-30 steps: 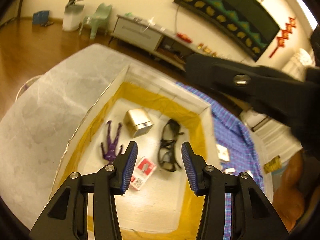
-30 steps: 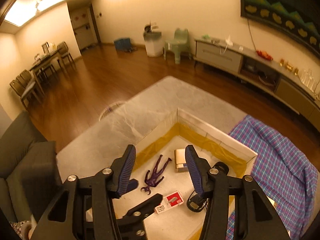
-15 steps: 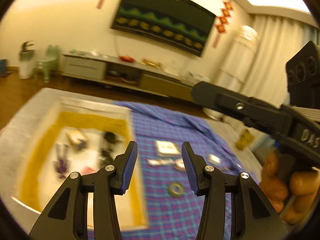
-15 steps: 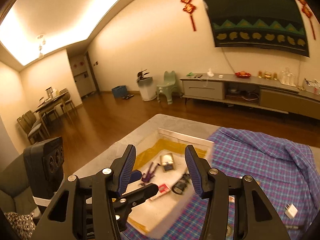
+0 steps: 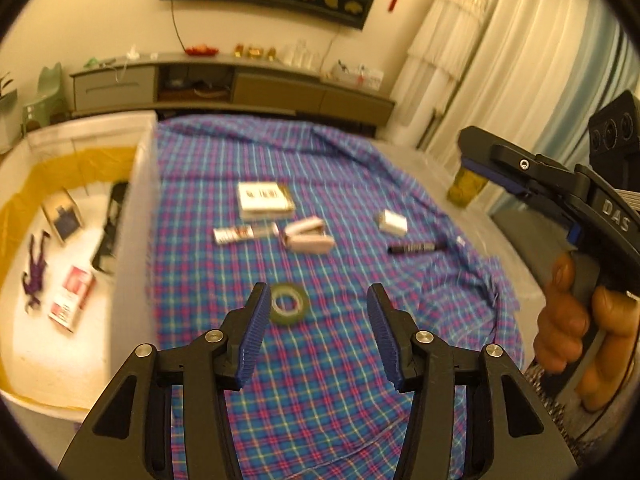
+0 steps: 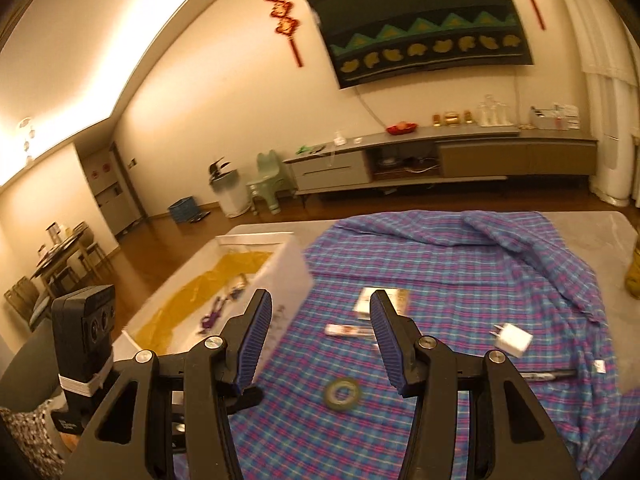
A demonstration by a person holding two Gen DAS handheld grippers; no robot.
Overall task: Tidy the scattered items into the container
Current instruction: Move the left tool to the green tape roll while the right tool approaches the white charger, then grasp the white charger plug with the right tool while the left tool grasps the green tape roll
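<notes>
Left gripper (image 5: 316, 336) angles down, ribbed blue jaws opening, empty, over the checked cloth (image 5: 340, 380); right gripper (image 6: 320, 340) wide, empty too.

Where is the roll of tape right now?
The roll of tape lies on the plaid cloth, just ahead of the left gripper, nearer than the stapler.

Left wrist view: angled steeply down, close over the plaid cloth (image 5: 320, 380), container (image 5: 136, 240) at its left edge. Right wrist view: shallower, from farther right, taking in room and wall. Shared by both: cloth, tape roll (image 5: 289, 304) (image 6: 343, 393), container (image 6: 292, 268).
</notes>
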